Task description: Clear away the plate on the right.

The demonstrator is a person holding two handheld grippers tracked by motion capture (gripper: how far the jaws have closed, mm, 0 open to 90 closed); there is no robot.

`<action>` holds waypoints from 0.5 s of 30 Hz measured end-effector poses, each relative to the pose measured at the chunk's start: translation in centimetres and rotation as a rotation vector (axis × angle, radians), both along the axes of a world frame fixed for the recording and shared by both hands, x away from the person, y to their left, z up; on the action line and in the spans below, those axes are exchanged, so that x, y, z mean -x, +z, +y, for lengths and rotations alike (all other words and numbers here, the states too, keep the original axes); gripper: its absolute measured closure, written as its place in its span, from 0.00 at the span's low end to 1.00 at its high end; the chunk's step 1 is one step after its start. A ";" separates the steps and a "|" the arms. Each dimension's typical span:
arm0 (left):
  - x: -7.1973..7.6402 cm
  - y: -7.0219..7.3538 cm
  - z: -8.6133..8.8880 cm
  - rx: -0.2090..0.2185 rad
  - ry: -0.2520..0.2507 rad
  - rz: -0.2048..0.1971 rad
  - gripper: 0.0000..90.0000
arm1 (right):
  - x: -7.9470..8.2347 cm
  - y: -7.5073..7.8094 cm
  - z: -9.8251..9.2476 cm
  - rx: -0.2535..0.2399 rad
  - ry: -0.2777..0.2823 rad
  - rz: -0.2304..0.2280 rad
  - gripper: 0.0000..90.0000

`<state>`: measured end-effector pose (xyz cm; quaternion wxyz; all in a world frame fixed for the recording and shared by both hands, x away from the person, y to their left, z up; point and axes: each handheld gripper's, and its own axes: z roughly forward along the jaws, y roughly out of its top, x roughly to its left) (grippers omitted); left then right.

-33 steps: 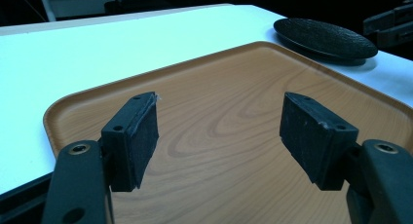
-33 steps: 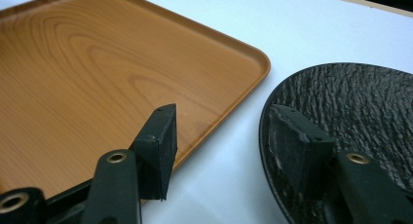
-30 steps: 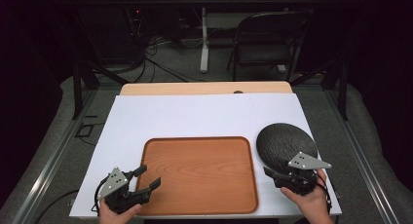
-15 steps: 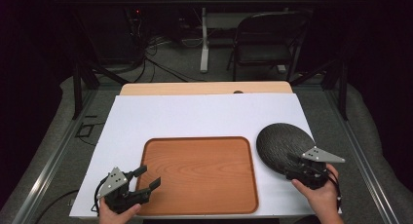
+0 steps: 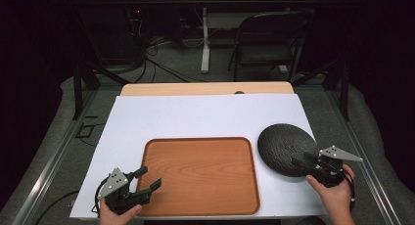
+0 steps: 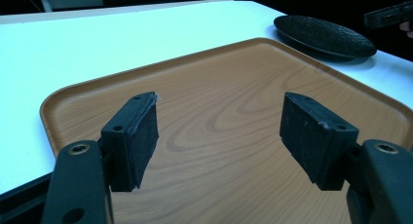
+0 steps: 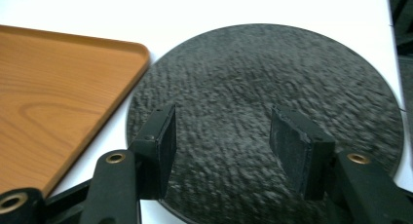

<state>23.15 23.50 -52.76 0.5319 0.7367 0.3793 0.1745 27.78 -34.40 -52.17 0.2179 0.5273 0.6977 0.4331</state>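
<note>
Your right tool [image 5: 304, 165], wide open and empty, hovers over the stiff, likely breakable black plate [image 5: 286, 147] at lower right; pinch its near rim. Left tool [image 5: 145, 180] gapes empty too.

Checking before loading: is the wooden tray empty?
Empty. The wooden tray shows bare wood throughout; the black plate sits beside it.

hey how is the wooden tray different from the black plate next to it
The tray is rectangular with rounded corners; the plate is round. The tray is orange-brown with smooth wood grain; the plate is black with a rough, pebbled surface. The tray takes up more of the table than the plate. Both are empty, lie flat on the white table, and sit side by side without touching.
</note>
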 end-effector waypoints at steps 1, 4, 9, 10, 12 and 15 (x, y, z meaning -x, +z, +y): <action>0.0 0.0 0.0 0.000 0.001 0.001 0.33 | 0.0 0.0 0.0 0.000 0.000 0.000 0.48; 0.0 0.0 0.0 -0.001 0.002 0.001 0.32 | 0.0 -0.2 -0.6 -0.010 -0.020 0.010 0.47; 0.0 0.0 0.0 -0.002 0.009 0.000 0.31 | -0.1 -0.4 -1.3 -0.032 -0.059 0.040 0.46; 0.0 0.0 0.0 -0.002 0.011 -0.002 0.31 | -0.2 -0.5 -1.4 -0.034 -0.061 0.044 0.46; 0.0 -0.1 0.0 -0.006 0.025 -0.016 0.31 | -0.2 -0.6 -1.7 -0.030 -0.068 0.050 0.46; -0.1 -0.2 -0.1 -0.014 0.027 -0.019 0.31 | -0.2 -0.7 -2.1 -0.054 -0.081 0.055 0.46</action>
